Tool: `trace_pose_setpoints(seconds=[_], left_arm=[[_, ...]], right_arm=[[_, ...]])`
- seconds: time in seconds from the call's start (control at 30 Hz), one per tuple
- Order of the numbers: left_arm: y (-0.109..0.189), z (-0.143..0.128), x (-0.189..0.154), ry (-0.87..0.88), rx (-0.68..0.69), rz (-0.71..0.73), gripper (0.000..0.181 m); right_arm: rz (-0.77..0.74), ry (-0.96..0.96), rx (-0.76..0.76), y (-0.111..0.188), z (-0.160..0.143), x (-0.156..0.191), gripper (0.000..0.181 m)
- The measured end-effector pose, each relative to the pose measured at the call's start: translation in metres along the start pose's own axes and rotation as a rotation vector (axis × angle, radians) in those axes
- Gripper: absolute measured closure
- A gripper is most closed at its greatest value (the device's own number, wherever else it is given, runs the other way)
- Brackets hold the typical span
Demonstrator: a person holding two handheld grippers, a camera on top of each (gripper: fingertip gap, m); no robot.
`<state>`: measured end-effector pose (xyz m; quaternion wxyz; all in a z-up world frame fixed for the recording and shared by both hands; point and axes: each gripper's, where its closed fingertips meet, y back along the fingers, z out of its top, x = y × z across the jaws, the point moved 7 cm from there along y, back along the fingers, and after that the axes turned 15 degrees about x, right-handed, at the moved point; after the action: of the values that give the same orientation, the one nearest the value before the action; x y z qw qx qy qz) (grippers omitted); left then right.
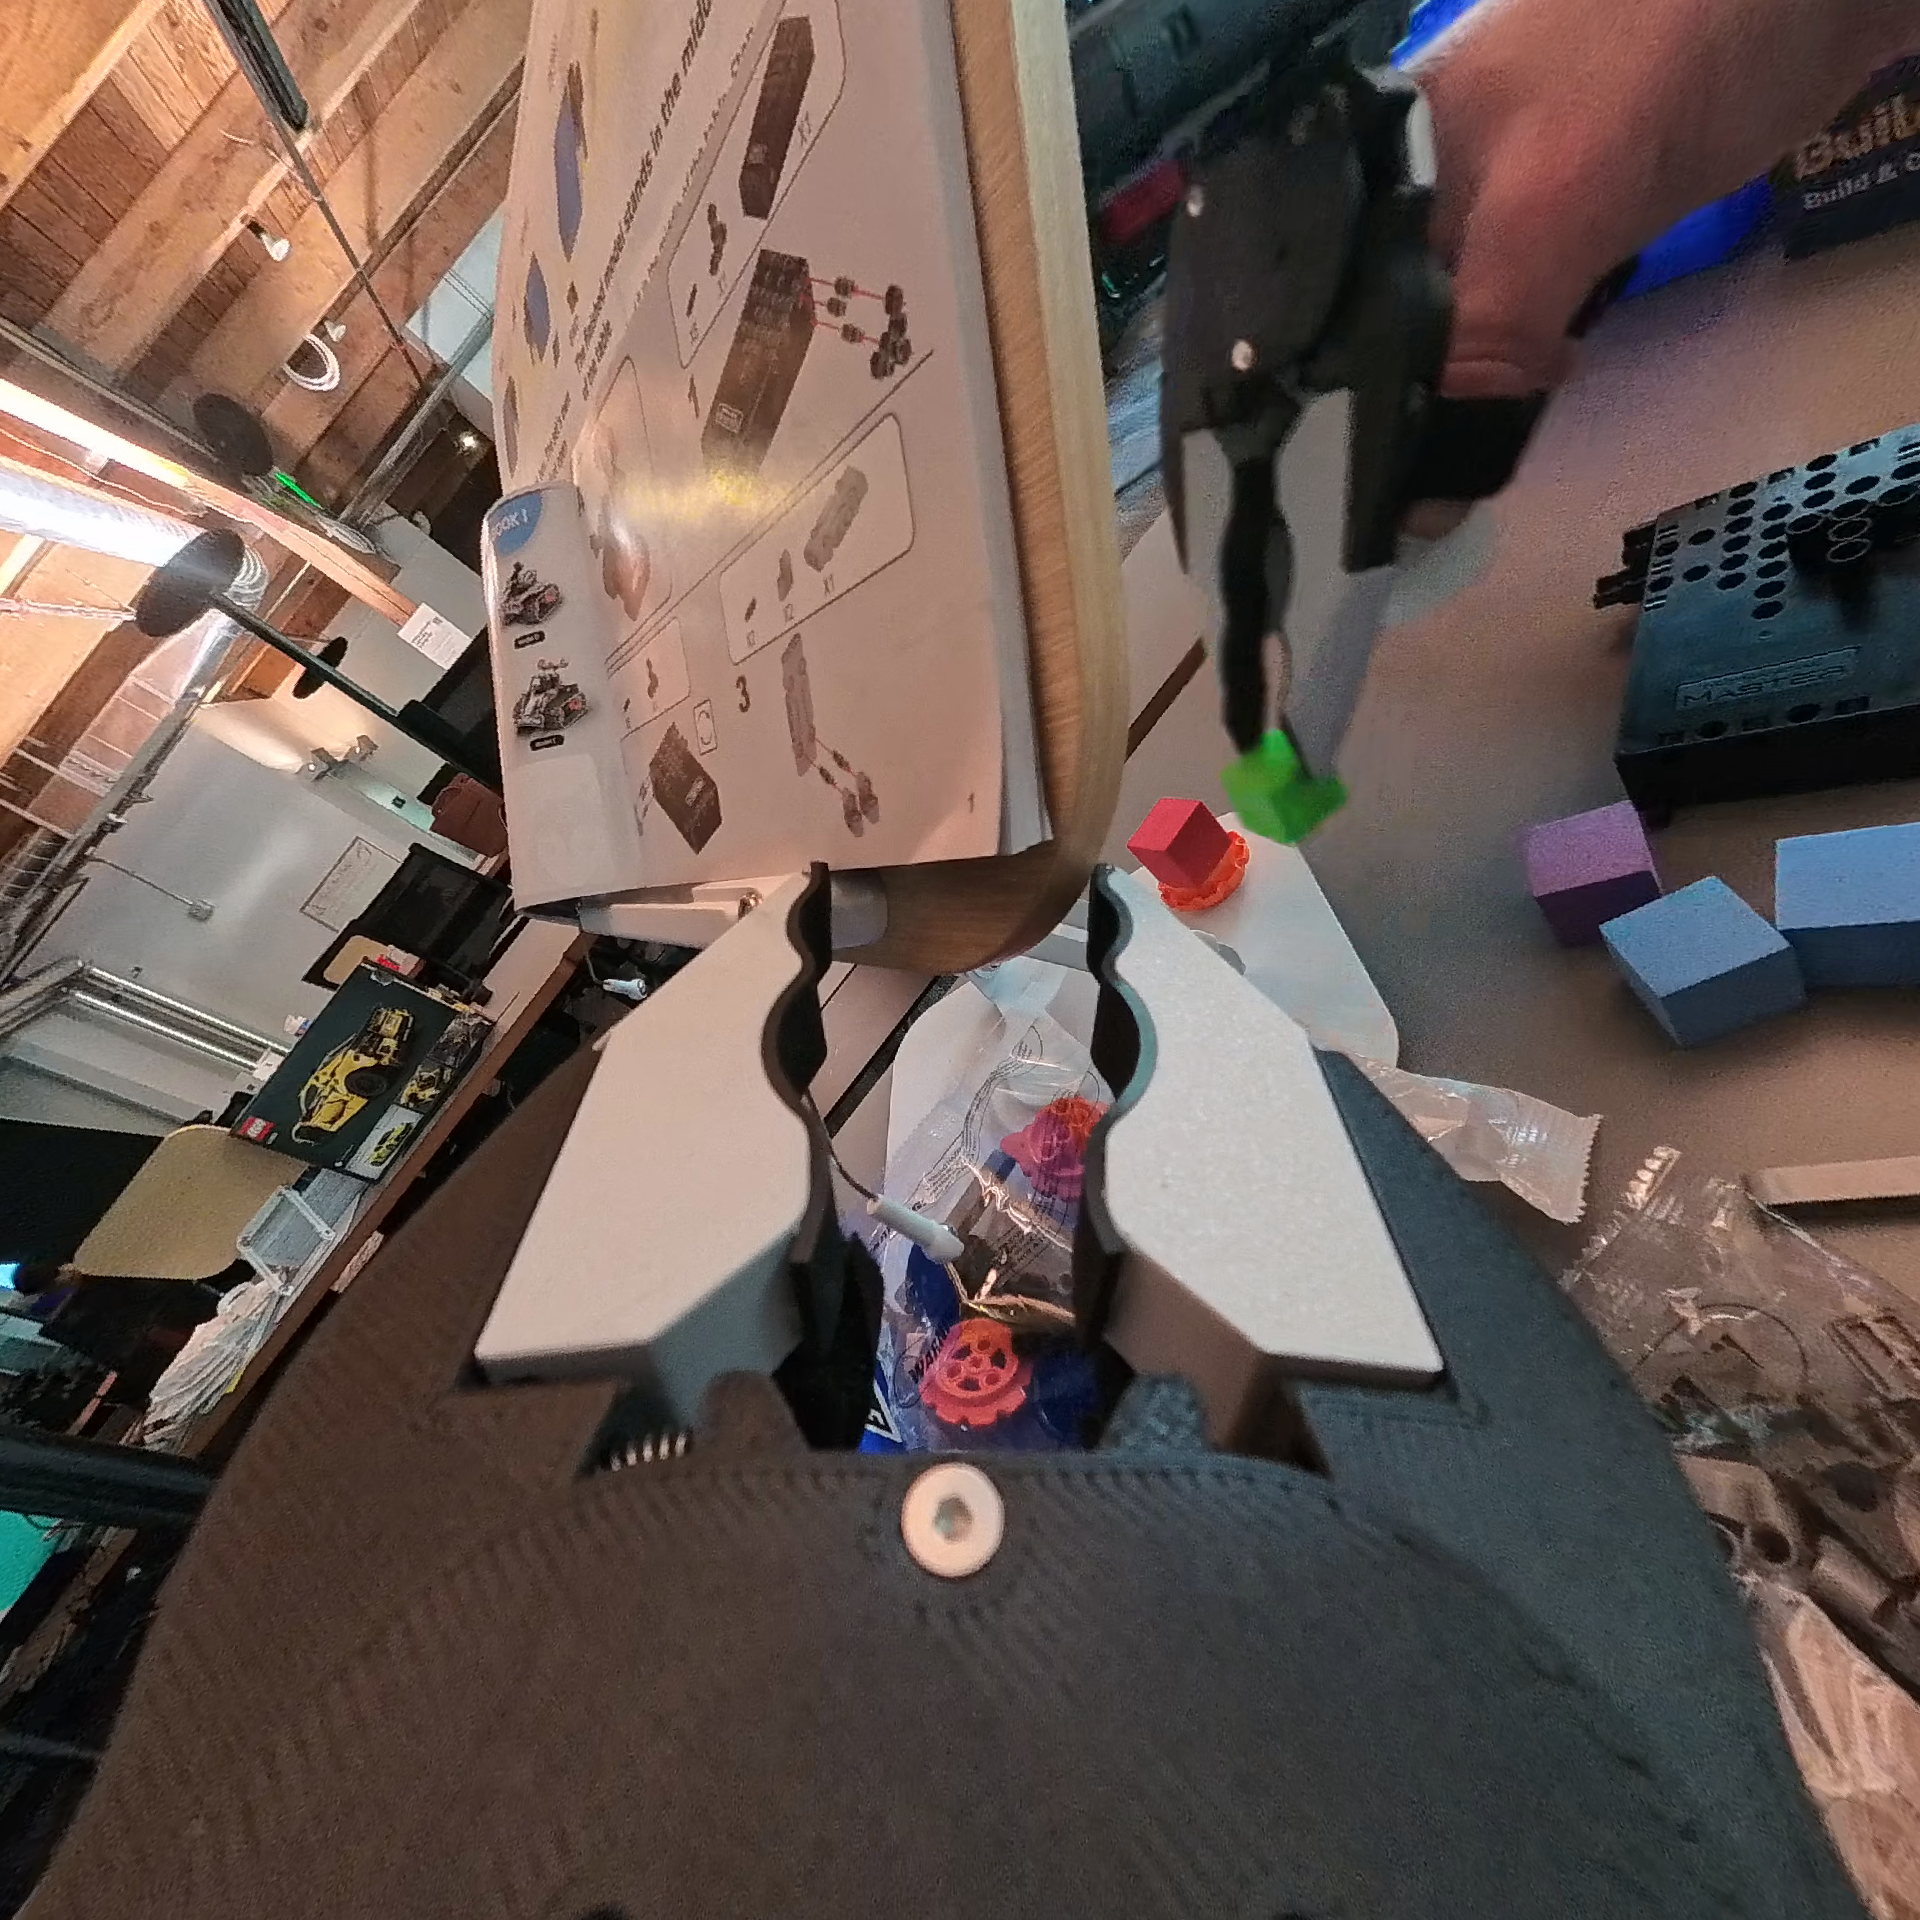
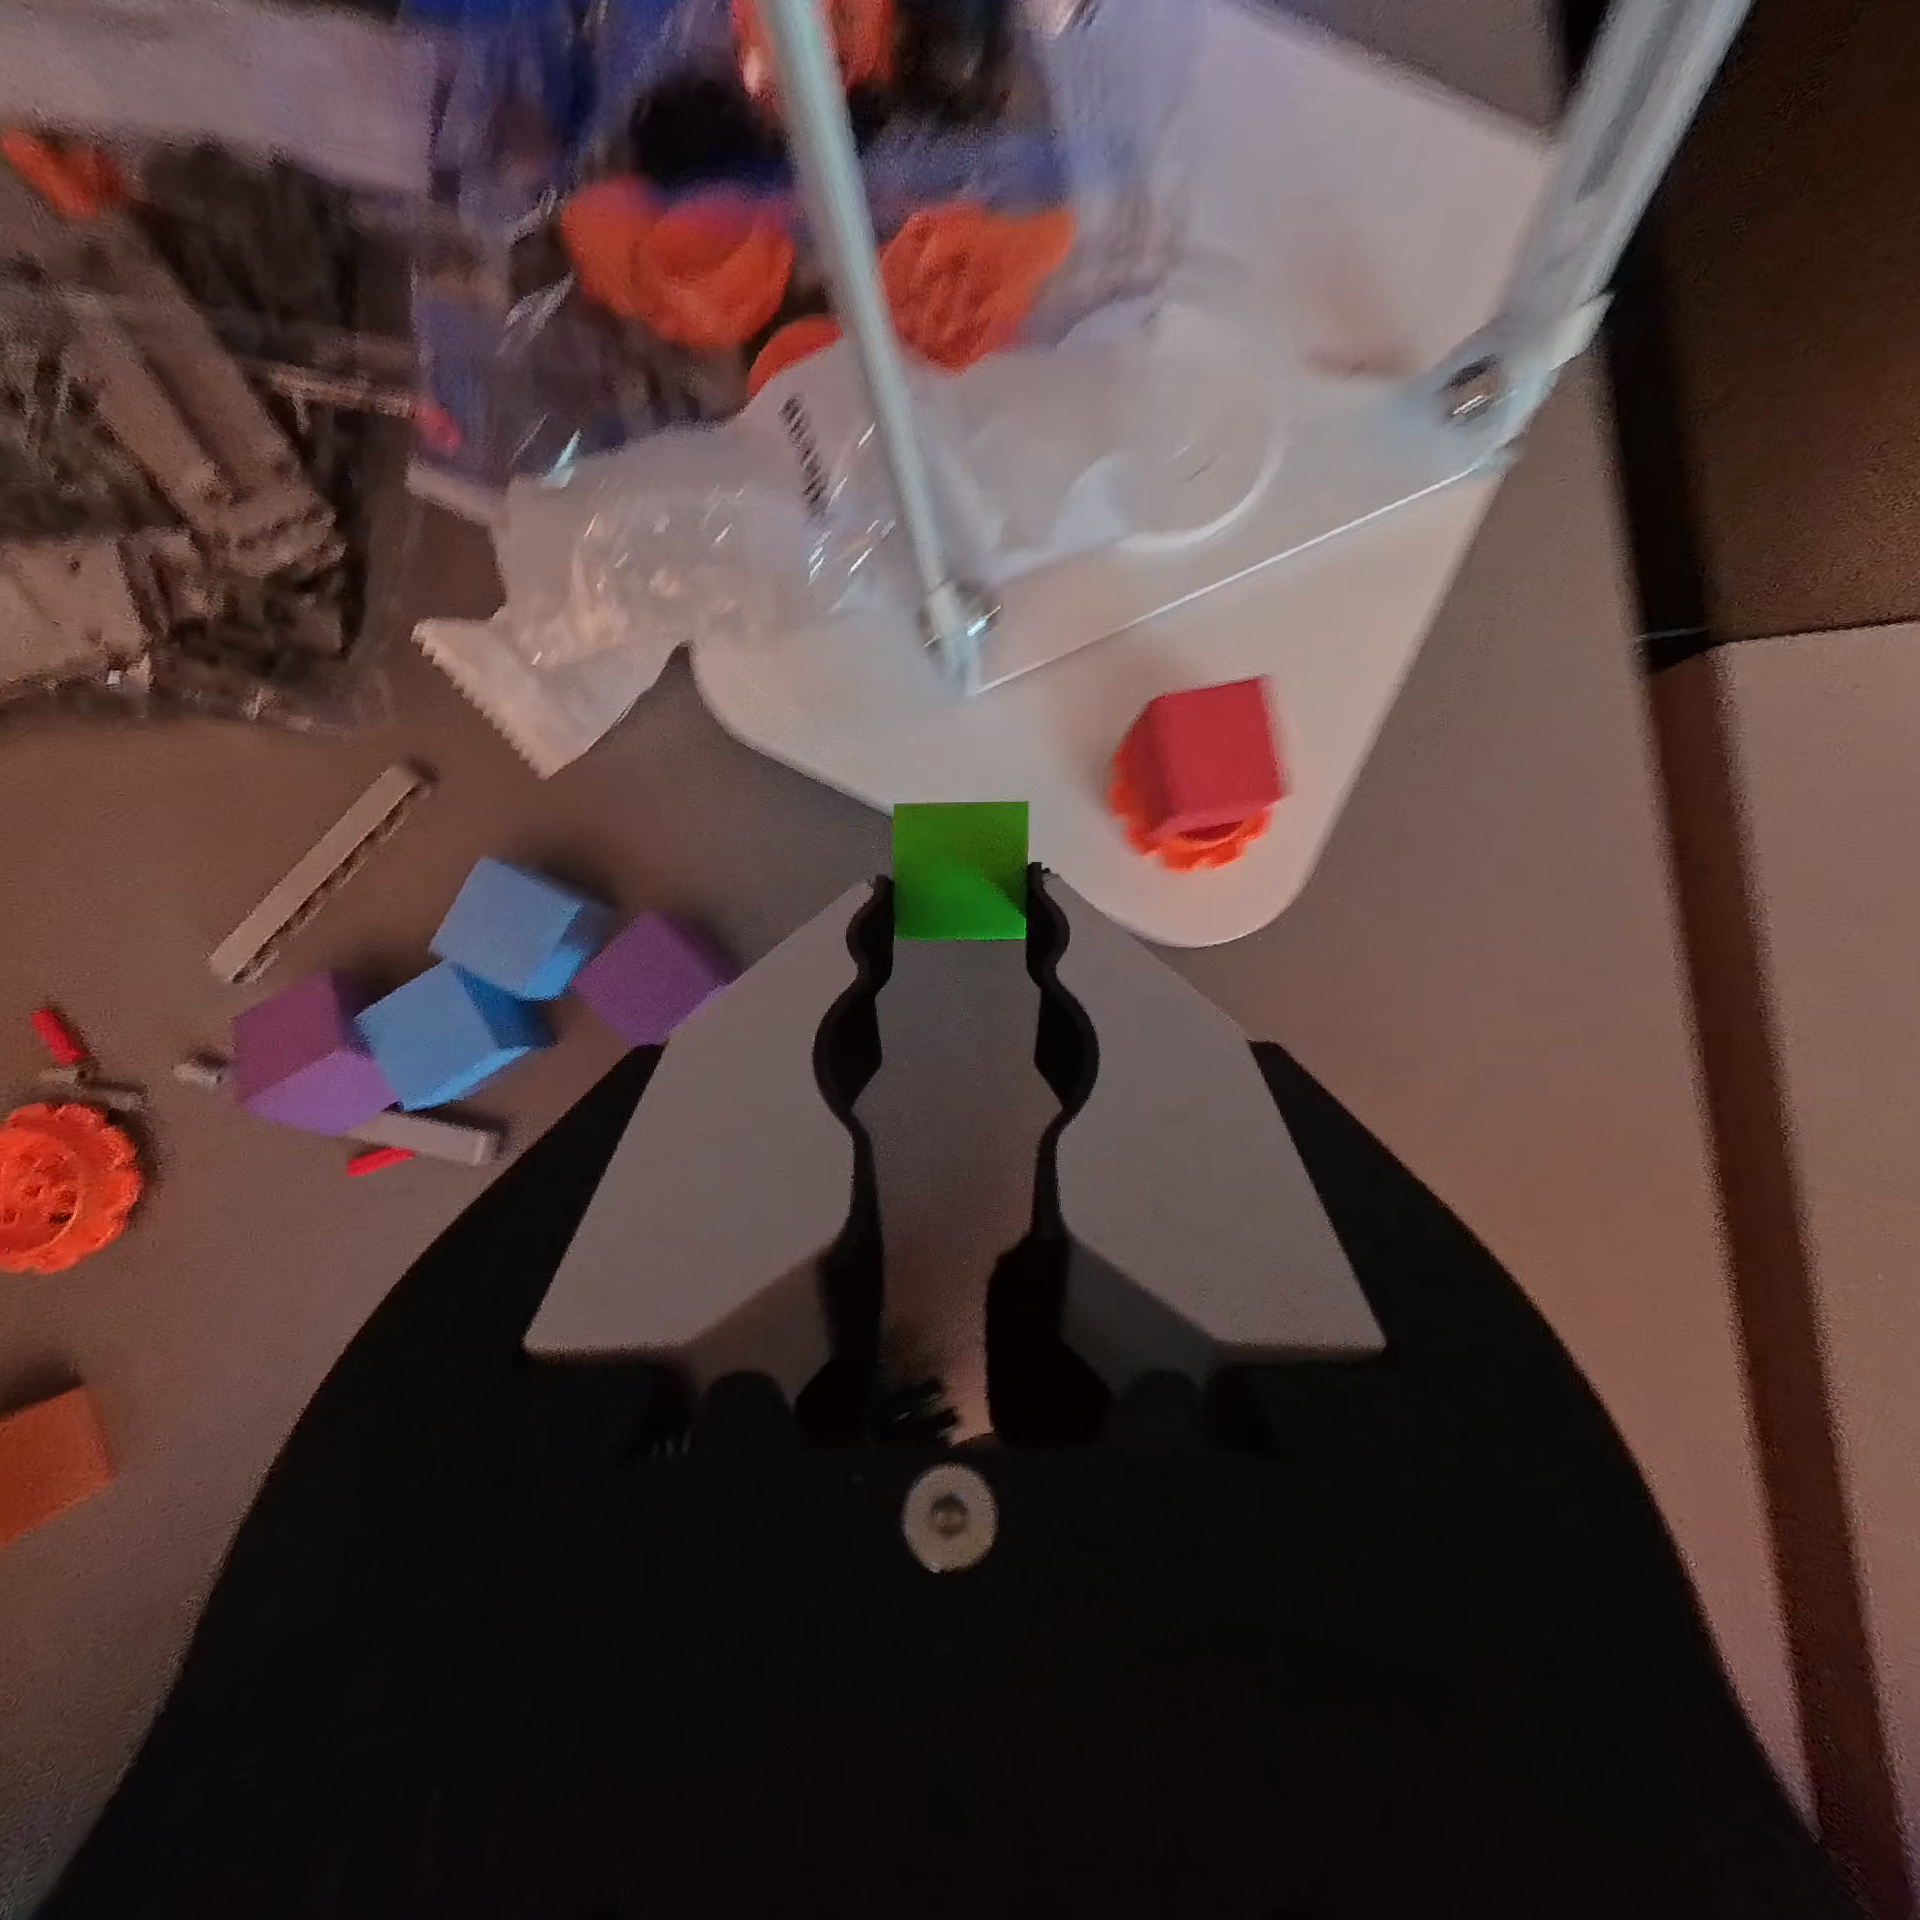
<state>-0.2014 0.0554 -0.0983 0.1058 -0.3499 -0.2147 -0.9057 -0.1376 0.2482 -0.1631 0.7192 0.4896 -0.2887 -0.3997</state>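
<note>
My right gripper [image 2: 960,881] is shut on a green cube [image 2: 960,871] and holds it above the table, at the edge of a white stand base [image 2: 1351,665]. It also shows in the left wrist view [image 1: 1285,750], held by a hand, with the green cube [image 1: 1280,784] at its tips. A red cube [image 2: 1210,758] sits on an orange gear [image 2: 1195,840] on that base; the red cube [image 1: 1179,840] shows in the left wrist view too. My left gripper [image 1: 958,894] is open and empty, above a clear bag of parts [image 1: 987,1226], near the wooden board's lower edge.
A wooden board [image 1: 1049,468] with an instruction booklet [image 1: 748,468] stands on the white base. Blue cubes [image 2: 488,977] and purple cubes [image 2: 312,1049] lie left. A black perforated box [image 1: 1787,644], an orange gear [image 2: 57,1200], grey beams [image 2: 312,873] and bags of grey parts [image 2: 156,468] lie around. The orange gear [image 2: 57,1200] sits 20 centimetres or so from the ends of my right fingers.
</note>
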Motion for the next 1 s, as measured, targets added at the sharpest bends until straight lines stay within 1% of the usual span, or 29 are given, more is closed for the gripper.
trace_pose_setpoints(seconds=[0.07, 0.13, 0.3, 0.43, 0.63, 0.93, 1.0], left_arm=[[0.0, 0.0, 0.0, 0.0, 0.001, 0.0, 0.133], [0.0, -0.001, 0.0, 0.001, 0.001, 0.0, 0.133], [0.0, 0.0, 0.0, 0.001, 0.0, -0.001, 0.133], [0.0, 0.0, -0.001, -0.003, 0.002, -0.004, 0.133], [0.0, 0.0, -0.001, -0.002, 0.001, -0.005, 0.133], [0.0, 0.001, -0.001, -0.003, 0.001, -0.006, 0.133], [0.0, 0.0, -0.001, -0.003, 0.001, -0.006, 0.132]], right_arm=[[-0.023, -0.022, -0.05, 0.012, 0.007, -0.016, 0.157], [-0.03, -0.046, -0.054, 0.017, 0.013, -0.032, 0.157], [-0.023, -0.055, -0.016, 0.015, 0.023, -0.053, 0.157], [-0.008, -0.044, 0.003, 0.01, 0.03, -0.055, 0.157], [0.022, -0.039, 0.041, 0.003, 0.033, -0.055, 0.157], [0.008, -0.03, 0.071, 0.003, 0.034, -0.056, 0.157], [0.012, -0.033, 0.068, 0.003, 0.034, -0.057, 0.153]])
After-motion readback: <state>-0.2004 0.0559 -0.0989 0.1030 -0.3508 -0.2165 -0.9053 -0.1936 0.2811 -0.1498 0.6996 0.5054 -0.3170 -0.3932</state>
